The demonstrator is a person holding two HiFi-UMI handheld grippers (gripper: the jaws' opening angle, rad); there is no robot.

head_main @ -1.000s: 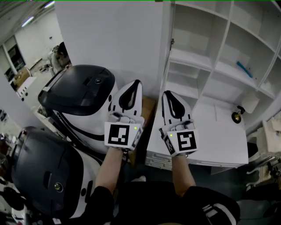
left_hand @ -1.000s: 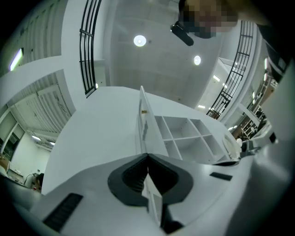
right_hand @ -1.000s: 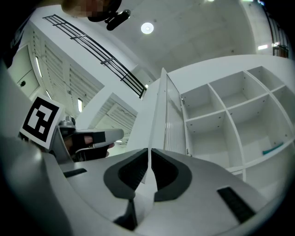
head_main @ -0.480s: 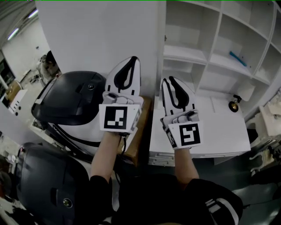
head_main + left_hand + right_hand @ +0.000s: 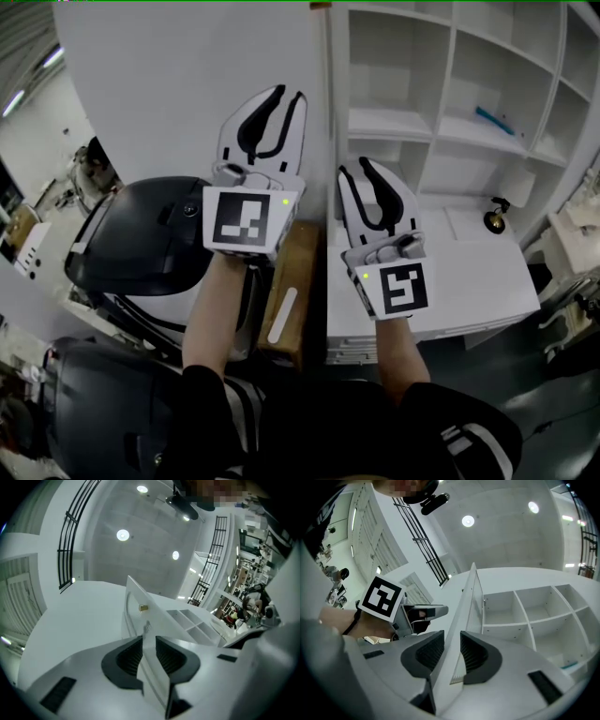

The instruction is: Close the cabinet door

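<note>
The tall white cabinet door (image 5: pixel 187 84) stands swung open to the left of the white shelf cabinet (image 5: pixel 441 122). My left gripper (image 5: pixel 281 98) is raised in front of the door panel and its jaws are opening. In the left gripper view the door (image 5: pixel 136 606), with its small brass knob (image 5: pixel 143 607), lines up with the gap and the pads do not press on it. My right gripper (image 5: pixel 361 173) sits lower, just right of the hinge side, its jaws opening too. The door's edge (image 5: pixel 471 592) runs down into its gap (image 5: pixel 452 651); I cannot tell whether it touches.
Two black-and-white machines (image 5: pixel 141 234) crowd the left and lower left. A brown wooden panel (image 5: pixel 291 291) stands between them and the white counter (image 5: pixel 469 272). A blue item (image 5: pixel 492 120) lies on a shelf, and a small brass object (image 5: pixel 492 220) sits on the counter.
Both grippers have risen, the left more than the right. Their jaws, shut a second ago, now stand parted. The head view has shifted, bringing door and shelves closer.
</note>
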